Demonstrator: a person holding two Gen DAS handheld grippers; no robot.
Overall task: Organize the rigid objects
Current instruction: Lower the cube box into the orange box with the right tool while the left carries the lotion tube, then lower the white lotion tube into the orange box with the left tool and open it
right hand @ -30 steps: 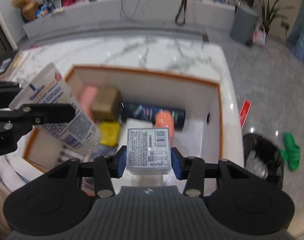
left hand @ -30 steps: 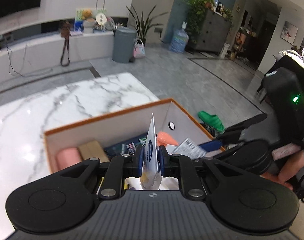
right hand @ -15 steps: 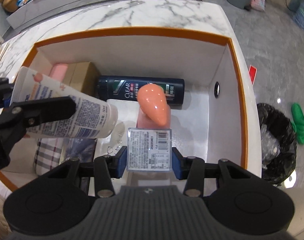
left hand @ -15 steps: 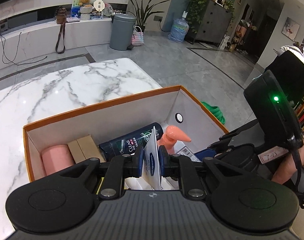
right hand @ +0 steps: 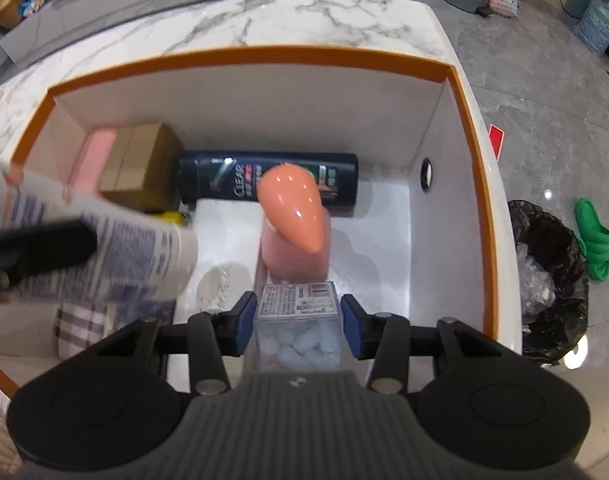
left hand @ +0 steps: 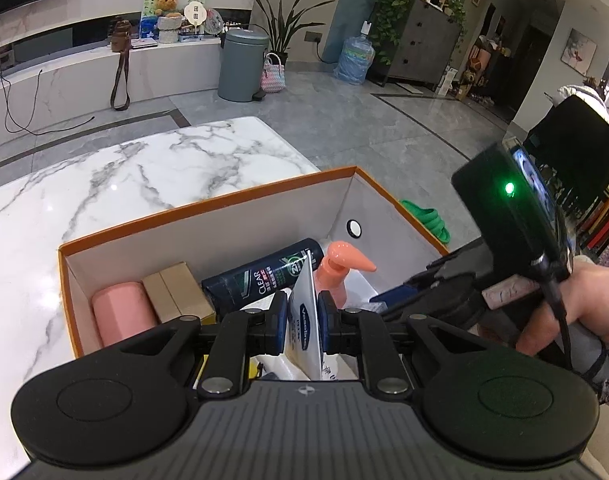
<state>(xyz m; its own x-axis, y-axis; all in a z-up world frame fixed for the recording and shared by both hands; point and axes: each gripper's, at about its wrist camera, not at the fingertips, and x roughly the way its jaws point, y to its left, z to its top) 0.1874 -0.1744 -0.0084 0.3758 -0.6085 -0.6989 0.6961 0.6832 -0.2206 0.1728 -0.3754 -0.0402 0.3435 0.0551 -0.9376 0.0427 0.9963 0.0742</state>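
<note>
Left gripper pinches a white Vaseline tube, blue print, over the orange-rimmed box, frame centre. Right gripper sits narrow around a clear cube box of pale blue pellets, lower centre, beside the upright salmon pump bottle; pad contact unclear.

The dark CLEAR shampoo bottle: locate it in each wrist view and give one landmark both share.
Left wrist: CLEAR shampoo bottle lies centre, inside the box, just beyond the left gripper.
Right wrist: bottle lies sideways, upper centre, against the far wall.
Shared landmark: orange pump top beside it.
</note>
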